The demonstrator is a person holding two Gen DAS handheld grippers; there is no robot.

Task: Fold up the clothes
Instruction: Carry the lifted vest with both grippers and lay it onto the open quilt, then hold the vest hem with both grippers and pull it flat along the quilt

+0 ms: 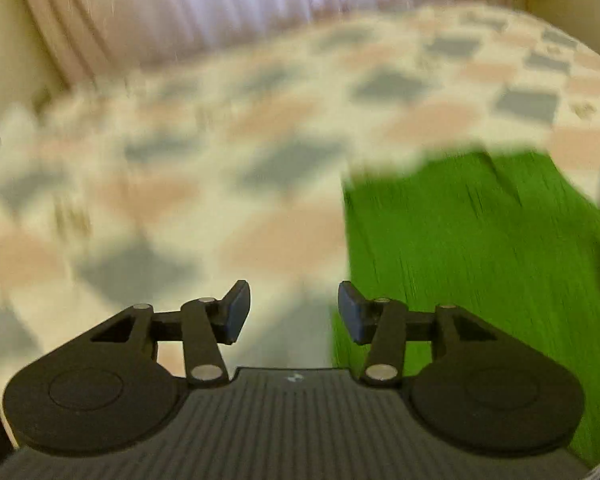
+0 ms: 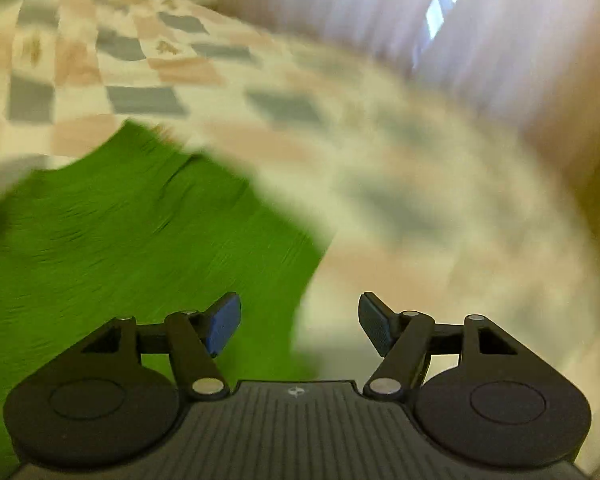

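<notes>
Both views are motion-blurred, so fine detail is lost. Your left gripper [image 1: 294, 310] has its 2 blue-padded fingers [image 1: 236, 312] spread apart with nothing between them; it sits above the checkered bedspread [image 1: 180, 200], right at the left edge of the green garment [image 1: 480, 240]. That garment lies flat on the bedspread, filling the lower right of the left wrist view. Your right gripper [image 2: 300, 322] is also spread wide and empty, its left pad over the green garment [image 2: 120, 232], its right pad over the checkered bedspread [image 2: 400, 220]. Here the garment fills the lower left, with a few creases near its far edge. You can't tell garment type. Pale curtains [image 1: 220, 4] hang behind the bed.
</notes>
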